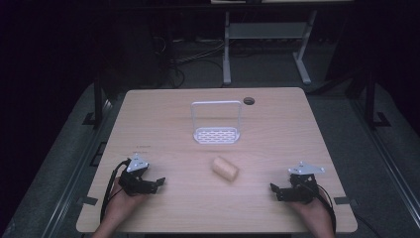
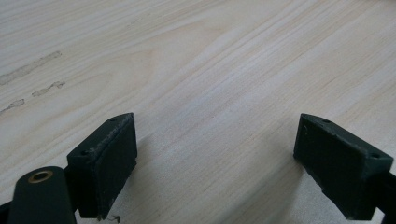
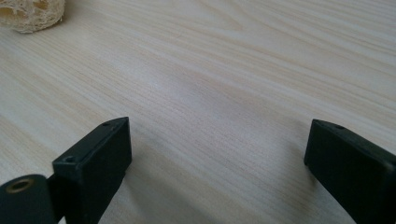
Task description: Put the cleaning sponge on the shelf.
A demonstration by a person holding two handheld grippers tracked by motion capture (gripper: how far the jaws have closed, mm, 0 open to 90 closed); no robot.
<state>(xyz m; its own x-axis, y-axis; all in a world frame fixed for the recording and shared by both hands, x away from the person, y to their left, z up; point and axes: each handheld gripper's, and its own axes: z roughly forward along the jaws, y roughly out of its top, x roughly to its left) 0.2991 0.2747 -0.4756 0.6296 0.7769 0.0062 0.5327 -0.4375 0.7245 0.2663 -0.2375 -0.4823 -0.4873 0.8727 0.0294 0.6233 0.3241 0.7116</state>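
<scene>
A pale tan loofah piece (image 1: pixel 225 168) lies on its side near the middle of the wooden table (image 1: pixel 277 124); its edge also shows as the loofah (image 3: pixel 30 14) at the top left of the right gripper view. Behind it stands a small white rack (image 1: pixel 216 133) with a slotted base and an arched handle. My left gripper (image 1: pixel 157 184) rests at the front left, open, jaws wide apart over bare wood (image 2: pixel 215 154). At the front right my right gripper (image 1: pixel 275 191) is open too, nothing between its jaws (image 3: pixel 217 158). Both point inward toward the loofah.
A round cable hole (image 1: pixel 249 100) sits near the table's far edge. Faint smudge marks (image 2: pixel 32 74) show on the wood left of the left gripper. Beyond the table stands a grey desk frame (image 1: pixel 262 44) on a dark floor with cables.
</scene>
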